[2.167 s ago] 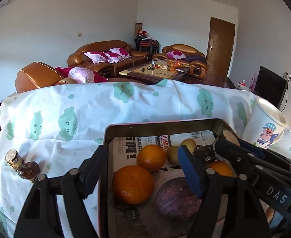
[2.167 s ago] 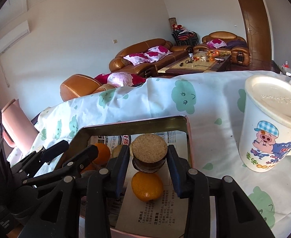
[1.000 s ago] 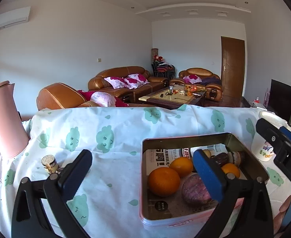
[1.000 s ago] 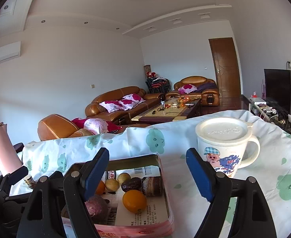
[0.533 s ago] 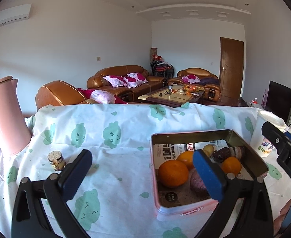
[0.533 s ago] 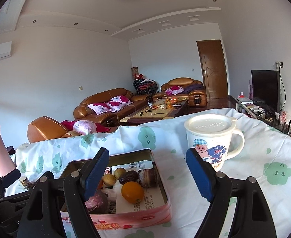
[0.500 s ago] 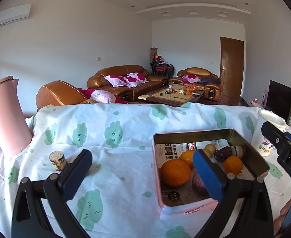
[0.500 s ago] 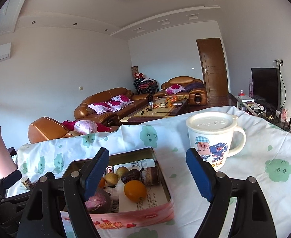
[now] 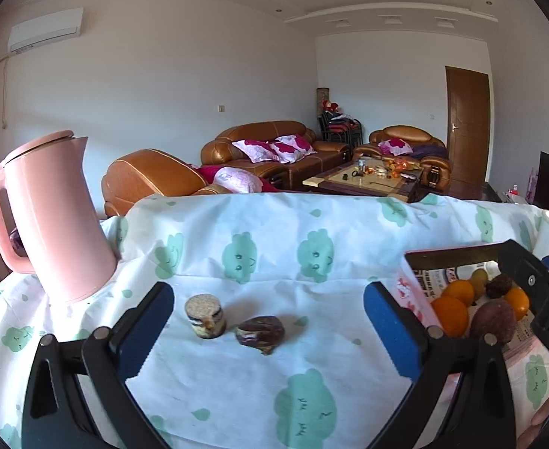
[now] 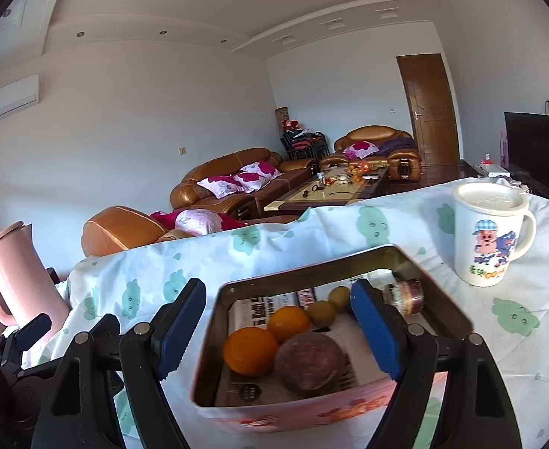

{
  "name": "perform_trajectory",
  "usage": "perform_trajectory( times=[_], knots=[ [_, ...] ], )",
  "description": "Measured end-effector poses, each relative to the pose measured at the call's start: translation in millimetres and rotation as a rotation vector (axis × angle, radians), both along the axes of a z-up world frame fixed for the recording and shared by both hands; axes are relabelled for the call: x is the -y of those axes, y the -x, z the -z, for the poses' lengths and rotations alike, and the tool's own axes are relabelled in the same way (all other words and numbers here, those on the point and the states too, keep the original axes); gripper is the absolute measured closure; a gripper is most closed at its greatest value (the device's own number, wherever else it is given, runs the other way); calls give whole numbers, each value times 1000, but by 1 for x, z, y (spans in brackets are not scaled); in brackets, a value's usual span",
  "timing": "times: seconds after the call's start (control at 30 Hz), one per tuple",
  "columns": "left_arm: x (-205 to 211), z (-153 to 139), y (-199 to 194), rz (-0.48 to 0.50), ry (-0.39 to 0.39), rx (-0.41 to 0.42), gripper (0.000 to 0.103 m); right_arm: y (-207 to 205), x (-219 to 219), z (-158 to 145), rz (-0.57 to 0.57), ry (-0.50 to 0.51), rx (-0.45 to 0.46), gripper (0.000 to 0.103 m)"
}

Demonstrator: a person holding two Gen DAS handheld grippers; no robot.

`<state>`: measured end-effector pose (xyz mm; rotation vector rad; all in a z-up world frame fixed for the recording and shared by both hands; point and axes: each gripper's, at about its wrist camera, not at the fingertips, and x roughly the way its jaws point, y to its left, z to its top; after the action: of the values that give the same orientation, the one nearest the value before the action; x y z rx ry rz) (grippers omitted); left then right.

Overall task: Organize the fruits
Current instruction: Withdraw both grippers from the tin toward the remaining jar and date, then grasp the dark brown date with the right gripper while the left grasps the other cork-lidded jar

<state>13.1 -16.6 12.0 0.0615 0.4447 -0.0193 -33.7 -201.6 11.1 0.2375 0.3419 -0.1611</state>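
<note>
— What's in front of my left gripper (image 9: 269, 333)?

— Its jaws are spread wide and empty over the cloud-print cloth (image 9: 312, 404). Between them sit two pieces: a short cork-topped layered cylinder (image 9: 205, 315), upright, and just beside it a dark, wrinkled, glossy date-like fruit (image 9: 261, 333).

— How should I take the dark one?

— I judge it light, soft and a bit sticky; I'd close gently across its narrow sides. The cylinder looks firmer, so I'd grip its flat flanks.

— And my right gripper (image 10: 276, 331)?

— Also parted, holding nothing, above the rectangular pink-sided metal tin (image 10: 312, 413), paper-lined, with smooth oranges (image 10: 250, 350) and a dull purple round fruit (image 10: 309, 361) inside.
</note>
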Motion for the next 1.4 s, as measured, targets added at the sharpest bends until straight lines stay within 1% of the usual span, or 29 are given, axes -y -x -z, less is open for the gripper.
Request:
perform_trajectory(
  times=[0.23, 0.4, 0.57, 0.6, 0.67, 0.77, 0.83, 0.9, 0.97, 1.03, 1.07, 1.1, 1.13, 1.2, 1.27, 1.3, 1.33, 1.37, 1.4],
  knots=[
    [-50, 3, -18, -79, 21, -27, 0, -24, -50, 3, -78, -7, -21, 22],
    [-82, 7, -28, -131, 42, -48, 0, -39, -81, 6, -133, 7, -45, 22],
    [-110, 12, -39, -161, 94, -90, 0, -57, -104, 8, -179, 26, -87, 22],
    [-115, 12, -41, -167, 89, -97, 0, -59, -108, 9, -187, 28, -97, 22],
    [-123, 14, -47, -184, 57, -118, 0, -65, -115, 11, -201, 38, -125, 22],
    [-136, 23, -61, -229, 2, -186, 0, -78, -125, 16, -217, 81, -197, 22],
    [-147, 27, -68, -250, 10, -226, 0, -87, -131, 21, -242, 97, -247, 22],
    [-153, 30, -72, -262, 18, -248, 0, -93, -135, 27, -277, 100, -291, 22],
    [-155, 32, -74, -271, 6, -255, 0, -98, -139, 31, -317, 95, -320, 23],
    [-153, 32, -73, -261, -7, -252, 0, -104, -146, 35, -353, 101, -350, 24],
    [-151, 31, -72, -253, -14, -251, 0, -107, -150, 38, -365, 107, -372, 28],
    [-148, 32, -72, -245, -21, -251, 0, -110, -153, 40, -374, 111, -395, 37],
    [-146, 31, -73, -236, -27, -253, 0, -113, -155, 44, -388, 110, -418, 41],
    [-142, 32, -74, -219, -31, -261, 0, -119, -160, 49, -432, 98, -460, 44],
    [-143, 33, -77, -202, -25, -269, 0, -123, -167, 54, -453, 113, -500, 44],
    [-142, 33, -77, -196, -20, -271, 0, -124, -170, 57, -463, 119, -516, 47],
    [-142, 33, -77, -192, -16, -274, 0, -125, -172, 58, -473, 121, -524, 49],
    [-141, 33, -77, -189, -12, -275, 0, -124, -173, 58, -481, 121, -522, 58],
    [-141, 33, -78, -186, -11, -276, 0, -123, -174, 58, -488, 122, -519, 60]
  ],
)
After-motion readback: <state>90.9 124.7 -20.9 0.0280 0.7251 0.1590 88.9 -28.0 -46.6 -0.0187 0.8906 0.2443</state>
